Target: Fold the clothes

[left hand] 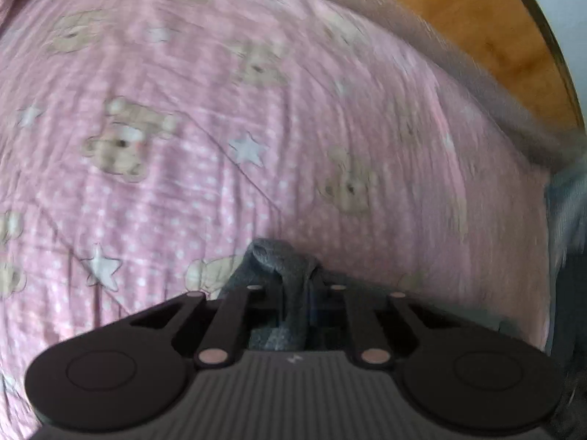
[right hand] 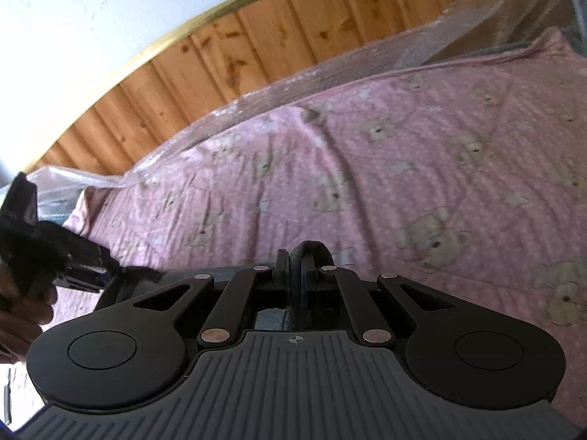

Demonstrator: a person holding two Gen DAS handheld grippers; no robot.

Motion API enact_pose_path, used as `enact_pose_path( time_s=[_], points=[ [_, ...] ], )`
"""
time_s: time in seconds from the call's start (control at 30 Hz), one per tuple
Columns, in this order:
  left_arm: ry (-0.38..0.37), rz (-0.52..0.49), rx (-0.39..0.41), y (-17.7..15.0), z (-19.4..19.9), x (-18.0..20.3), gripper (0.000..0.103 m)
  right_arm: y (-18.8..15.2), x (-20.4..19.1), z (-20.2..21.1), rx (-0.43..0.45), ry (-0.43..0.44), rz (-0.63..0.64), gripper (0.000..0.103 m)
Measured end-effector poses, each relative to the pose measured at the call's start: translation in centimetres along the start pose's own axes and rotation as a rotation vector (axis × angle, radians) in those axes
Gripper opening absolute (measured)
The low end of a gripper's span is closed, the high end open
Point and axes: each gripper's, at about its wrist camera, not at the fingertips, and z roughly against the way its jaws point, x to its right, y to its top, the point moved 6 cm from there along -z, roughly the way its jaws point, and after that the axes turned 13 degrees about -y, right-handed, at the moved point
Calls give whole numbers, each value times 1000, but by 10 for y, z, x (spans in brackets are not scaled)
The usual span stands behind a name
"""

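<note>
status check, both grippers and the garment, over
Left gripper shut on grey garment. Right gripper shut on it too. Garment held above pink bear-print bedspread. Nothing in the way.

Pink teddy-bear bedsheet (right hand: 422,154), knotty wood headboard (right hand: 256,36), white wall (right hand: 91,11), clear plastic wrap (right hand: 330,69)

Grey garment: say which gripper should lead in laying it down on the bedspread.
Probably left. The left gripper is shut on the grey garment directly above the pink bedspread; the right gripper, also clamped on it, views the bed obliquely.
</note>
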Motion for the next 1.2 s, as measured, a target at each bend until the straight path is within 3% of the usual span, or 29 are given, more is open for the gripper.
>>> enact_pose_path(
  time_s=[0.13, 0.23, 0.27, 0.37, 0.43, 0.5, 0.53, 0.57, 0.7, 0.77, 0.83, 0.87, 0.9, 0.97, 1.0, 1.03, 1.1, 1.2],
  points=[
    [-93, 191, 59, 6, 16, -20, 10, -7, 2, -7, -24, -47, 18, 1],
    [-51, 236, 113, 16, 20, -35, 8, -10, 2, -17, -37, -62, 17, 1],
    [-44, 253, 147, 21, 27, -44, 1, -10, 3, -21, -39, -70, 20, 1],
    [-2, 234, 204, 28, 51, -60, 3, -10, 7, -31, -64, -91, 16, 2],
    [-34, 143, 159, 17, 67, -49, 18, -12, 13, -31, -97, -63, -12, 13],
    [-59, 28, 88, -17, 84, -30, 46, -11, 24, -9, -79, -41, -65, 42],
    [-71, -17, 43, -39, 89, -22, 51, -11, 30, 4, -75, -29, -90, 47],
    [-93, -45, -1, -62, 91, -17, 52, -13, 37, 21, -80, -16, -116, 54],
    [-222, -75, -166, -149, 84, -2, 62, -49, 63, 83, -199, 81, -320, 58],
    [-232, -48, -194, -162, 58, -4, 62, -84, 65, 99, -293, 145, -442, 63],
    [-212, -15, -164, -159, 37, -9, 59, -110, 56, 99, -354, 183, -496, 64],
    [-205, -6, -135, -154, 31, -11, 53, -116, 50, 94, -364, 179, -494, 62],
    [-202, -5, -101, -148, 28, -13, 32, -119, 44, 89, -364, 174, -489, 55],
    [-245, -2, -37, -139, 39, -11, 26, -112, 34, 81, -320, 160, -462, 27],
    [-257, -10, -12, -136, 44, -10, 25, -109, 29, 77, -299, 153, -449, 18],
    [-249, -21, -5, -135, 46, -11, 25, -105, 24, 74, -279, 140, -431, 16],
    [-229, 11, -29, -139, 38, -24, 26, -101, 18, 73, -257, 92, -375, 14],
    [-267, 51, -29, -142, 32, -40, 34, -112, 11, 63, -271, 53, -314, 14]
  ],
)
